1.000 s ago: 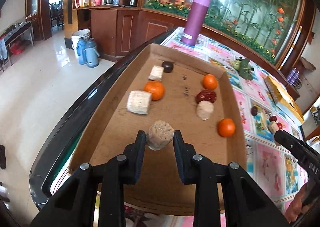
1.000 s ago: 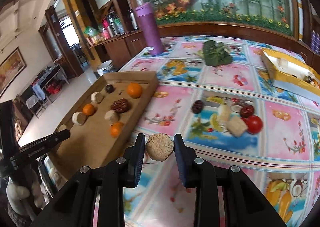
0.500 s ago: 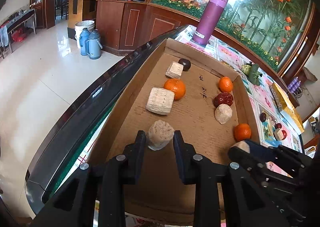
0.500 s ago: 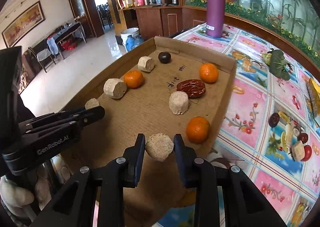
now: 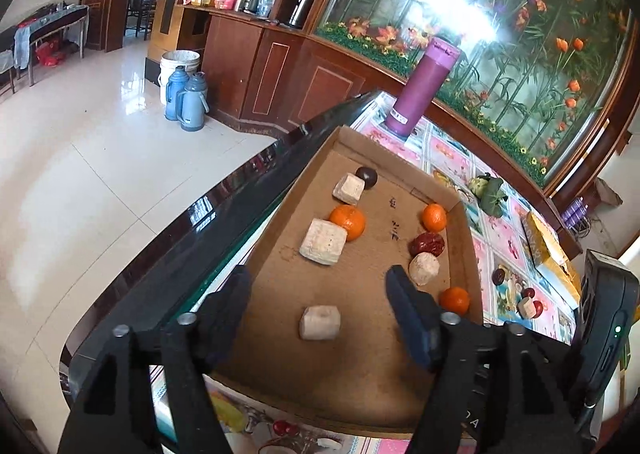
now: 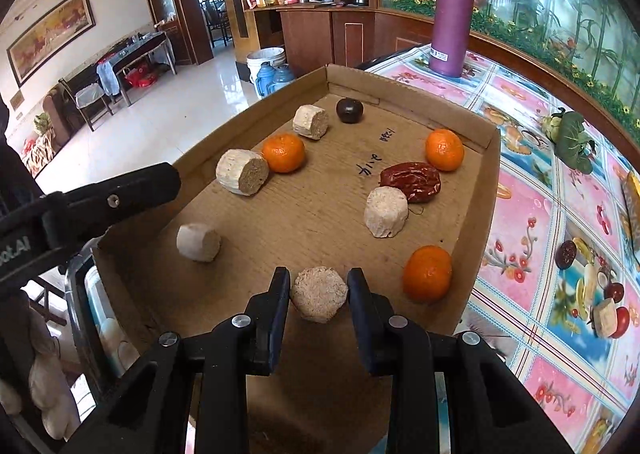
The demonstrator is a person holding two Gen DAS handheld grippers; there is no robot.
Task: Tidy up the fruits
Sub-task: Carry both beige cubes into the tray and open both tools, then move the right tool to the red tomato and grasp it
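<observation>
Fruits and pale cut chunks lie scattered in a shallow cardboard tray (image 6: pixel 486 214) at the edge of a table (image 6: pixel 532 190) covered with a fruit-printed cloth. At far left of the right wrist view, the left claw (image 5: pixel 316 300) reaches in over the tray's left wall, angled downward; its jaws are opening, and in its own view a pale chunk (image 5: pixel 320 322) lies on the cardboard between the spread fingers, free of both pads. Low in the centre, the right claw (image 6: pixel 319 296) points steeply down over the tray's near end, pinching a round tan chunk (image 6: pixel 319 298) between its two pads.

Count inside the tray, left to right: four pale chunks resting on the cardboard, plus the one held; three oranges (image 6: pixel 283 152), one beside the left chunks, one at the far right corner, one near the right wall; one dark round fruit (image 6: pixel 349 109) at the far end; one wrinkled red date (image 6: pixel 412 180), touching a chunk (image 6: pixel 386 211).

Right of the tray, a small cluster of dark and red fruits with one chunk (image 6: pixel 604 318) lies on the cloth. A purple flask (image 6: pixel 452 16) stands upright beyond the tray.
</observation>
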